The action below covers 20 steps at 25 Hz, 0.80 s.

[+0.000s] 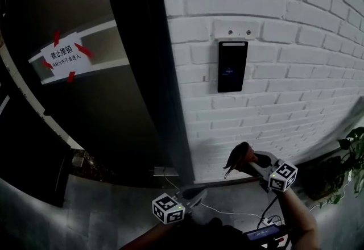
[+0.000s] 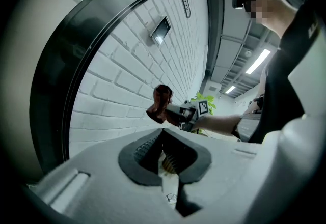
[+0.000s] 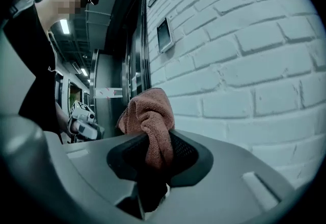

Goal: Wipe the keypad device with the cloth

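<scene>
A taped paper notice (image 1: 64, 55) hangs left of the white brick wall (image 1: 284, 129), leafy plant (image 1: 352, 155) right.

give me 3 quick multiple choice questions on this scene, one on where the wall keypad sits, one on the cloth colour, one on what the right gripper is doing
1. Where is the black rectangular keypad device mounted?
A. on the white brick wall
B. on a glass table
C. on the floor

2. What colour is the bunched terry cloth?
A. blue
B. white
C. reddish-brown

3. What state is the right gripper in?
A. open and empty
B. shut on the cloth
C. pressing the cloth against the keypad device

Answers:
1 A, the head view shows it fixed flat to the bricks.
2 C, the right gripper view shows its rusty red pile up close.
3 B, its jaws pinch the cloth, which in the head view hangs well below the device and apart from it.
</scene>
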Each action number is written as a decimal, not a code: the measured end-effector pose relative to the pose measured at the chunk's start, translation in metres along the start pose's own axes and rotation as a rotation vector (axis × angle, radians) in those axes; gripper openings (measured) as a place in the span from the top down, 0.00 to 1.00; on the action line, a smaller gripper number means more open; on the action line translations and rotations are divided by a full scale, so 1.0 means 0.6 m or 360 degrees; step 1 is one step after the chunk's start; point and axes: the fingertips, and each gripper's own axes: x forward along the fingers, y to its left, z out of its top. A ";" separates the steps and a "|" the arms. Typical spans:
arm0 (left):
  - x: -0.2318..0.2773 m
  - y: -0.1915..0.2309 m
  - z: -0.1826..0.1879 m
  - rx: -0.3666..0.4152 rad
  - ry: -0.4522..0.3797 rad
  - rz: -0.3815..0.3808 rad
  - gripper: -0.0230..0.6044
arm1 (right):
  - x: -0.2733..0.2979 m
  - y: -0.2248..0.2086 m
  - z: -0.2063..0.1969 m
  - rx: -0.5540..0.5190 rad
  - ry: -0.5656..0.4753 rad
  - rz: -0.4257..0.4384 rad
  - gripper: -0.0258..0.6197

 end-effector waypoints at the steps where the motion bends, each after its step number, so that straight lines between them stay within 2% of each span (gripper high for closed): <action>1: -0.004 0.003 0.005 0.0004 -0.0003 -0.0001 0.96 | 0.002 -0.009 0.038 -0.0074 -0.0029 -0.0008 0.82; 4: -0.016 0.016 0.015 0.0008 -0.0005 0.0006 0.96 | 0.013 -0.022 0.170 -0.0262 -0.0118 -0.0083 0.82; 8: -0.021 0.032 0.024 -0.0001 -0.0011 0.0000 0.96 | 0.037 -0.056 0.333 -0.0317 -0.0281 -0.0342 0.82; 12: -0.019 0.039 0.029 0.0022 -0.0017 -0.0016 0.96 | 0.063 -0.088 0.414 -0.0443 -0.0329 -0.0583 0.82; 16: -0.018 0.041 0.037 0.0033 -0.0011 -0.0032 0.96 | 0.078 -0.070 0.476 -0.0680 -0.0389 -0.0747 0.82; 20: -0.019 0.049 0.043 0.0037 -0.0015 -0.0036 0.96 | 0.062 -0.043 0.574 -0.0964 -0.0553 -0.0914 0.82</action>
